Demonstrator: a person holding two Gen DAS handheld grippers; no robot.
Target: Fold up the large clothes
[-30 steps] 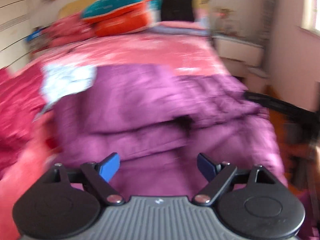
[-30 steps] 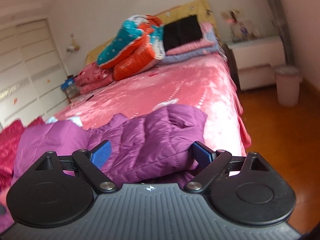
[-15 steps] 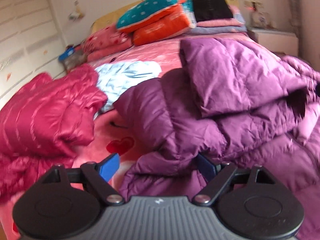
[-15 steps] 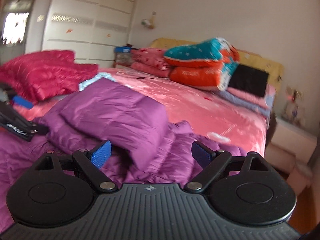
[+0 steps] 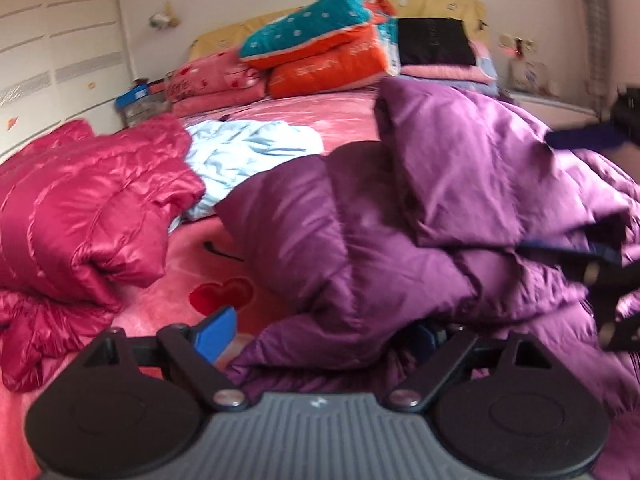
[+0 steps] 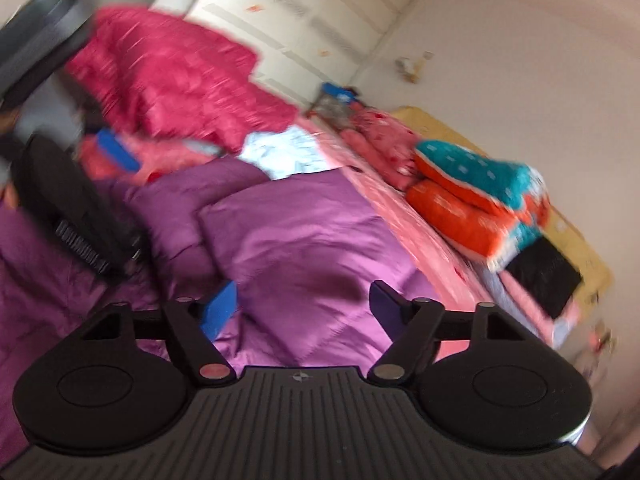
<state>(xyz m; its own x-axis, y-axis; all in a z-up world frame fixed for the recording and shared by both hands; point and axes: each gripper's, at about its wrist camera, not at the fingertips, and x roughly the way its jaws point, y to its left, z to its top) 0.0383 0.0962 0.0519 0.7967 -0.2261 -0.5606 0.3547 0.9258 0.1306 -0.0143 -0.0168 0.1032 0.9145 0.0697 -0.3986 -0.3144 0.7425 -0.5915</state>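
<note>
A purple down jacket (image 5: 400, 216) lies crumpled on the pink bed (image 5: 188, 256), one part folded back over its body. My left gripper (image 5: 320, 336) sits low at the jacket's near left edge with its jaws opening. A fold of purple fabric lies between them and covers the right pad, while the left pad (image 5: 216, 334) stands clear over the sheet. My right gripper (image 6: 300, 306) hovers tilted over the jacket (image 6: 304, 240), its jaws closing with nothing pressed between the pads. In the left wrist view it shows blurred at the right edge (image 5: 576, 200).
A red down jacket (image 5: 80, 208) is heaped on the bed's left side, with a light blue garment (image 5: 248, 152) behind it. Folded quilts and pillows (image 5: 320, 48) are stacked at the headboard. A white wardrobe (image 5: 60, 40) lines the left wall, and a nightstand (image 5: 552, 100) stands at the right.
My left gripper sank to the jacket's left edge and fabric now lies between its jaws. My right gripper rolled onto its side, swept across the jacket, and its jaws narrowed.
</note>
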